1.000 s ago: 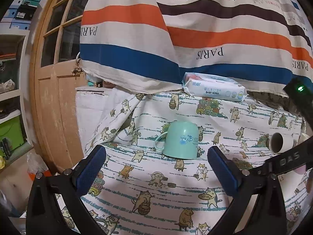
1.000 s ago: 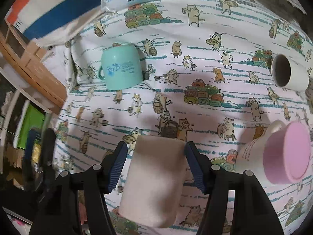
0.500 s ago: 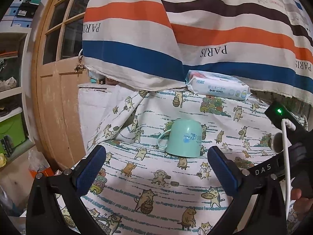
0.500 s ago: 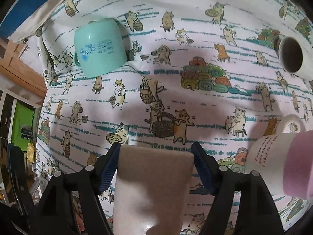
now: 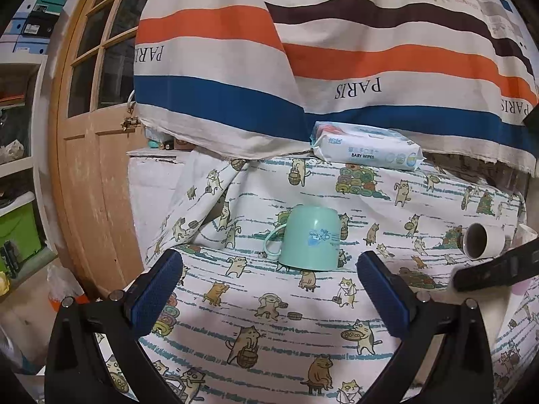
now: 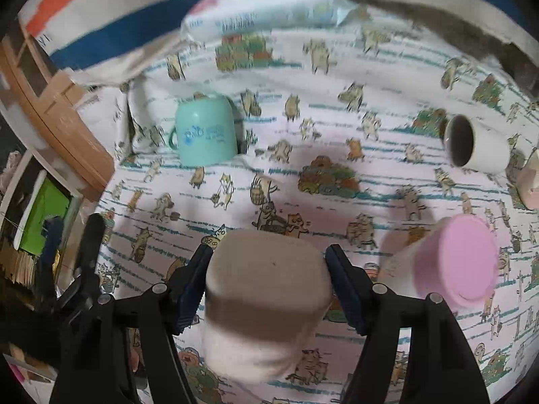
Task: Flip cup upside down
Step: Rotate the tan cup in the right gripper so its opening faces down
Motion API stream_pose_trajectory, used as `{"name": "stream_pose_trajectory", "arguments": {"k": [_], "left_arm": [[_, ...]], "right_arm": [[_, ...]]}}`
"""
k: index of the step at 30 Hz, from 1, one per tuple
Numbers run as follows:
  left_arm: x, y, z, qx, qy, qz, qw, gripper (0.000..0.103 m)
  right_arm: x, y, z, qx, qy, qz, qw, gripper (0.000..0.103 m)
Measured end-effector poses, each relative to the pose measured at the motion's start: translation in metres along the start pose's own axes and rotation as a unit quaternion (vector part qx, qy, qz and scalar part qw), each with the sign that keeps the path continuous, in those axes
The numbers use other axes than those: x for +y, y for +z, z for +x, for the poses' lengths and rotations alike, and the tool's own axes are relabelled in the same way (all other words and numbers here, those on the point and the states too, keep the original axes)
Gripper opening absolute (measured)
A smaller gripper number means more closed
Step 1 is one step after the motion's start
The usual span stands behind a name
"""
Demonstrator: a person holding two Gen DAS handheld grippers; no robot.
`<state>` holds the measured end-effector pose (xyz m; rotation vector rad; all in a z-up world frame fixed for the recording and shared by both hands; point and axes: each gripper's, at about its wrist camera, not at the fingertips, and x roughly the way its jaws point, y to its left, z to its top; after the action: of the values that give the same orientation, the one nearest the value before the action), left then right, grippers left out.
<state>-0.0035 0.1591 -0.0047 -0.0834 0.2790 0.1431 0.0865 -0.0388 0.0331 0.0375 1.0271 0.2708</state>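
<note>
My right gripper is shut on a pale pink cup, held base towards the camera above the cat-print cloth. A mint green cup stands upside down on the cloth, handle to the left; it also shows in the right wrist view. My left gripper is open and empty, a short way in front of the green cup. A white cup lies on its side at the right; it shows in the left wrist view too. A cup with a pink base lies tilted beside my right gripper.
A pack of baby wipes lies at the back of the cloth under a striped hanging sheet. A wooden door stands at the left, past the table edge. Part of the right gripper crosses the left view's right side.
The right gripper has tilted with the pale pink cup, so the view swung from looking down to looking further back. The left gripper stayed open and nearly still.
</note>
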Motion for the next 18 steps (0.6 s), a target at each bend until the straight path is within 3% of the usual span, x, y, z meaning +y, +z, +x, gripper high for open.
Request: {"name": "stream_pose_trajectory", "arguments": {"k": [5, 18], "left_arm": [[-0.002, 0.0, -0.001, -0.005, -0.001, 0.005, 1.0, 0.103], [-0.005, 0.0, -0.004, -0.007, -0.004, 0.011, 0.9999, 0.103]], "right_arm": [[0.001, -0.008, -0.014, -0.05, -0.015, -0.029, 0.998, 0.069], [-0.003, -0.013, -0.025, -0.062, -0.016, -0.051, 0.997, 0.069]]}}
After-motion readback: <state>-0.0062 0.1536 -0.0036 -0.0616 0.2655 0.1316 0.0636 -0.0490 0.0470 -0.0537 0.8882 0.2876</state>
